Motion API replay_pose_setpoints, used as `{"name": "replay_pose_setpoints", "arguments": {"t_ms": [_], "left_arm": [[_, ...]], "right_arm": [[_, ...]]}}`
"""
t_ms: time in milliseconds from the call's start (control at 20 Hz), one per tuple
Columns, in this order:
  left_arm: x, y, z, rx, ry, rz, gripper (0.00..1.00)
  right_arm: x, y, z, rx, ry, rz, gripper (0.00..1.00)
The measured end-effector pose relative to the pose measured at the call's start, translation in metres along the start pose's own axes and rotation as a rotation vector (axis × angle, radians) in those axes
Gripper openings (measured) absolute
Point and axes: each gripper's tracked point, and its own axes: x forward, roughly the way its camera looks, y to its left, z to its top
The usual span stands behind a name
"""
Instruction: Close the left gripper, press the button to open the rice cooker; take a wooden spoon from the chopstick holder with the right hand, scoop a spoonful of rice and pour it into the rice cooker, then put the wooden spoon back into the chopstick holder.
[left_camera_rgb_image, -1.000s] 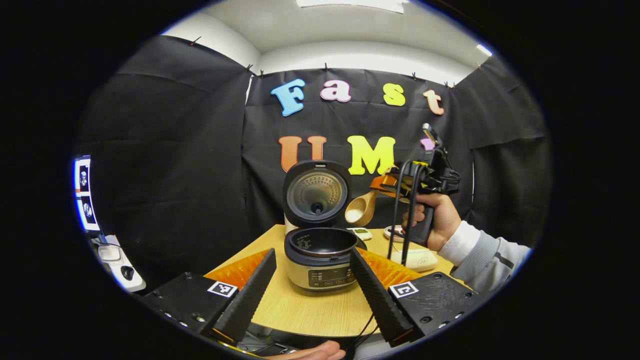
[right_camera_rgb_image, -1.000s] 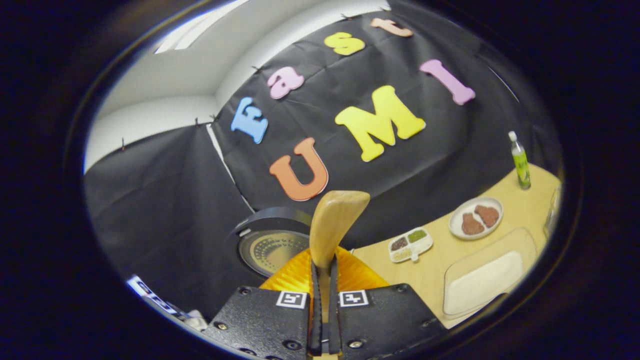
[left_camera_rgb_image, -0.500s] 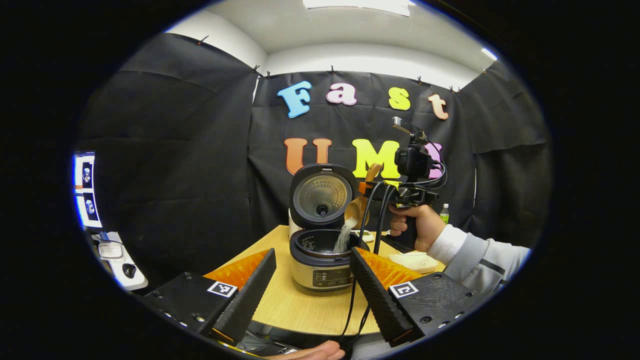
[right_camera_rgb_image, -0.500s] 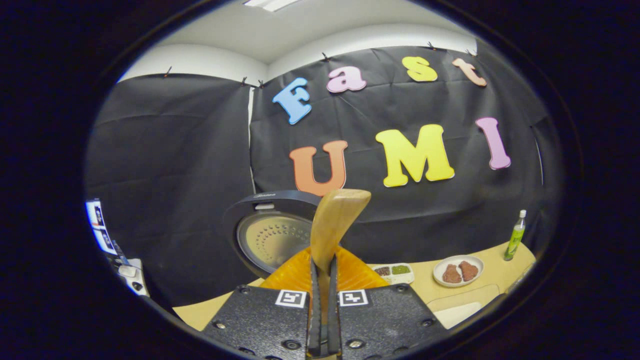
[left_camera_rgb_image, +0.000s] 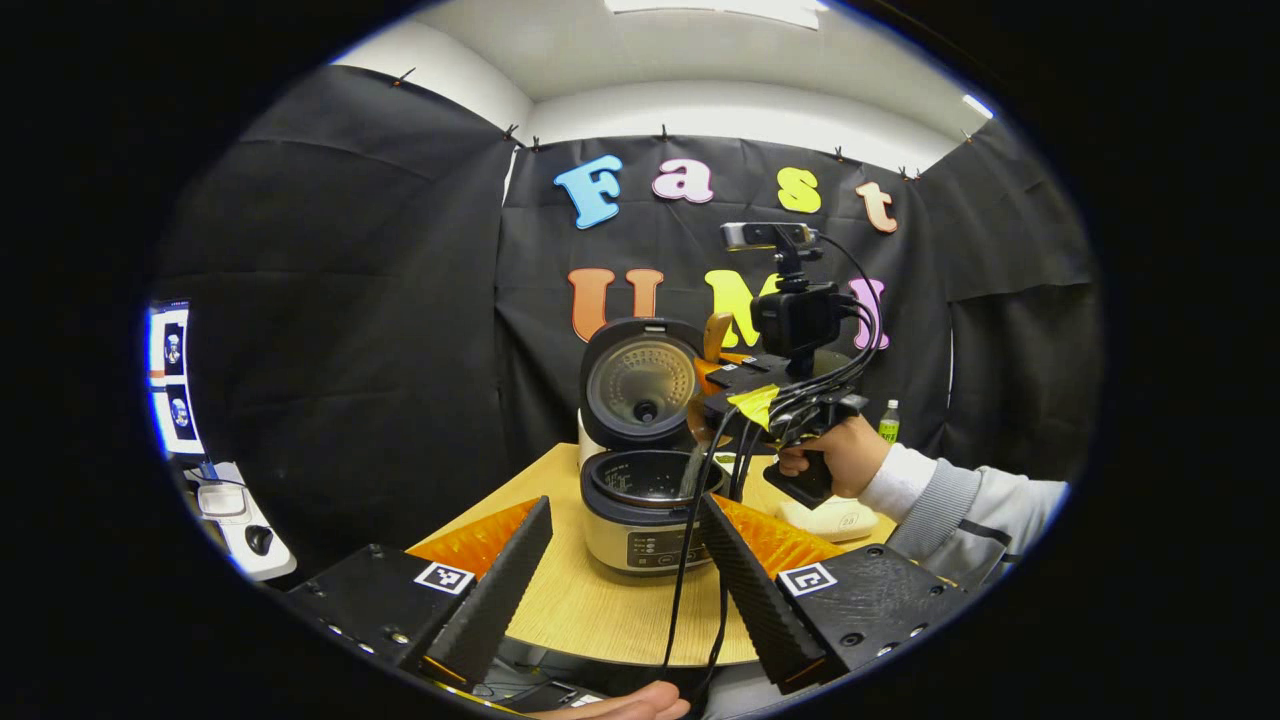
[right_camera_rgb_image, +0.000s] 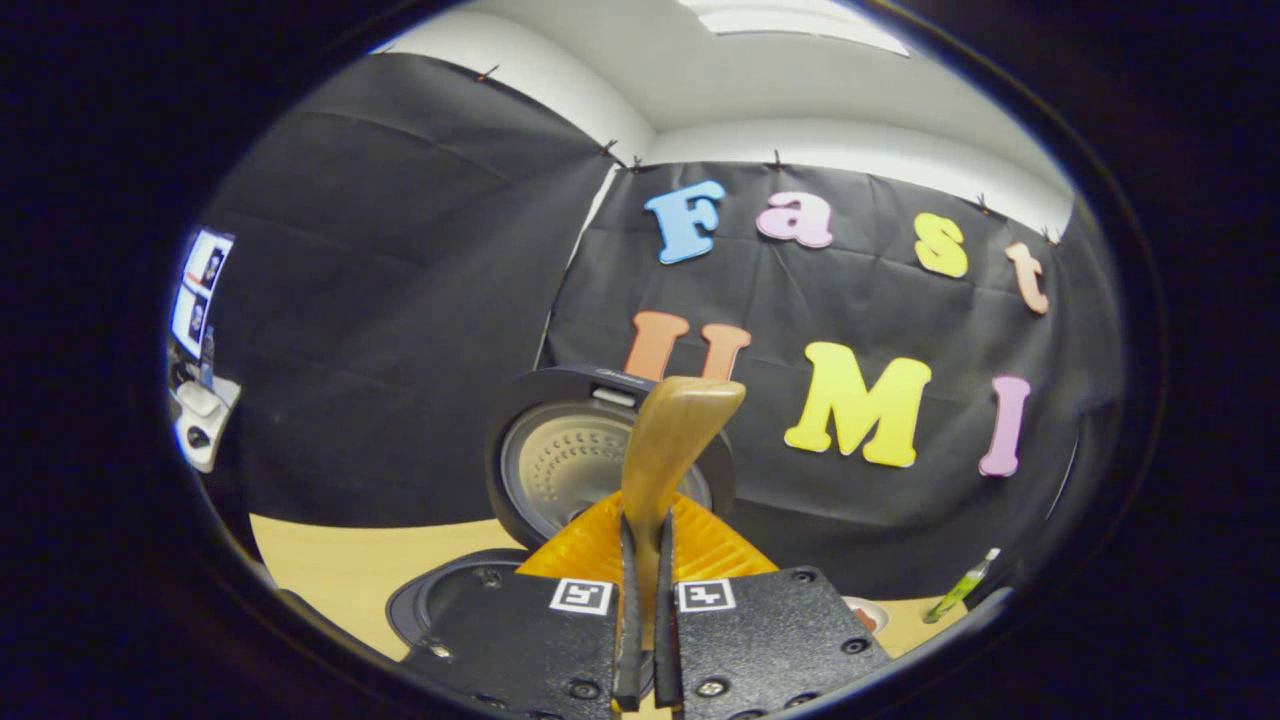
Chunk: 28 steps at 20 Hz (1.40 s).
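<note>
Left gripper (left_camera_rgb_image: 625, 570) wide open, empty, low before rice cooker (left_camera_rgb_image: 645, 500) on table (left_camera_rgb_image: 600, 620), lid up. Right gripper (right_camera_rgb_image: 645, 600) clamped on wooden spoon (right_camera_rgb_image: 668, 450), tipped over pot; rice (left_camera_rgb_image: 692, 468) falling in.

The left gripper view looks level across the table (left_camera_rgb_image: 600, 620) from its near edge, facing the back wall, with the cooker (left_camera_rgb_image: 645, 500) straight ahead at middle distance and the right gripper (left_camera_rgb_image: 715, 395) above and just right of it. The right gripper view sits close over the cooker (right_camera_rgb_image: 470, 600), tilted, looking toward the same wall past the raised lid (right_camera_rgb_image: 570, 460), the spoon (right_camera_rgb_image: 665, 450) rising from its fingers. Both views share the cooker, its lid (left_camera_rgb_image: 640, 385), the table (right_camera_rgb_image: 320, 560) and a green bottle (left_camera_rgb_image: 888, 422) (right_camera_rgb_image: 960, 592) at right.
</note>
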Motion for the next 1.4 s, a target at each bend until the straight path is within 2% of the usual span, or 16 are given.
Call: {"name": "replay_pose_setpoints", "arguments": {"t_ms": [250,450,600,750,1000,1150,1400], "left_arm": [[-0.001,0.002,0.003,-0.019,-0.002,0.012,0.95],[-0.002,0.003,0.001,-0.032,0.005,0.025,0.95],[-0.001,0.001,0.0,-0.029,0.008,0.025,0.95],[-0.001,0.002,-0.002,-0.024,0.021,0.025,0.95],[0.002,-0.004,-0.002,-0.024,0.003,-0.002,0.95],[0.006,-0.018,0.008,-0.032,-0.012,-0.011,0.95],[0.014,-0.029,0.008,-0.005,-0.009,-0.021,0.95]], "right_arm": [[-0.002,0.008,-0.009,-0.082,0.008,0.008,0.11],[-0.01,-0.008,-0.013,-0.048,0.026,0.001,0.1],[-0.022,-0.048,-0.014,0.001,0.039,-0.058,0.11],[-0.032,-0.092,-0.022,0.109,0.058,-0.112,0.11],[-0.057,-0.178,-0.058,0.241,0.116,-0.225,0.11],[-0.074,-0.232,-0.08,0.289,0.137,-0.311,0.1],[-0.099,-0.306,-0.107,0.315,0.199,-0.402,0.11]]}}
